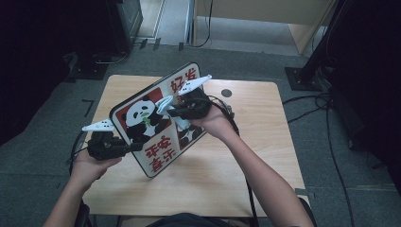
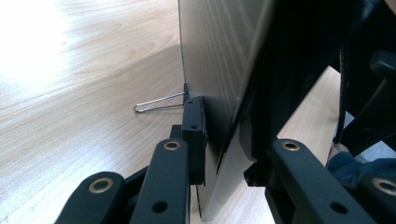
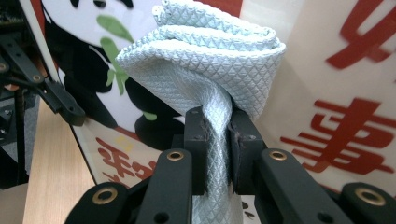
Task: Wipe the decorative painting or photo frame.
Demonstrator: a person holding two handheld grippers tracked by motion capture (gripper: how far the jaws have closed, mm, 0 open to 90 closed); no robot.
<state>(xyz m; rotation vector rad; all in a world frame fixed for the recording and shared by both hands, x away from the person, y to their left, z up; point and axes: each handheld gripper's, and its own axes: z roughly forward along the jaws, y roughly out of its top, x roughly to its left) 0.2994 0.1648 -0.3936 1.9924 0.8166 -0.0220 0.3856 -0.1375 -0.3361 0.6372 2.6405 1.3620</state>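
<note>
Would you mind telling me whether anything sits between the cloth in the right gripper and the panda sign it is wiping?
Nothing visible does. The right gripper pinches the cloth, which lies against the panda sign, while the left gripper clamps the sign's edge.

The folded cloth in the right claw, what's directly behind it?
Behind the cloth is the printed face of the panda board: a panda with green leaves and red characters. The print directly under the cloth is covered. The left claw clamps the board's edge.
</note>
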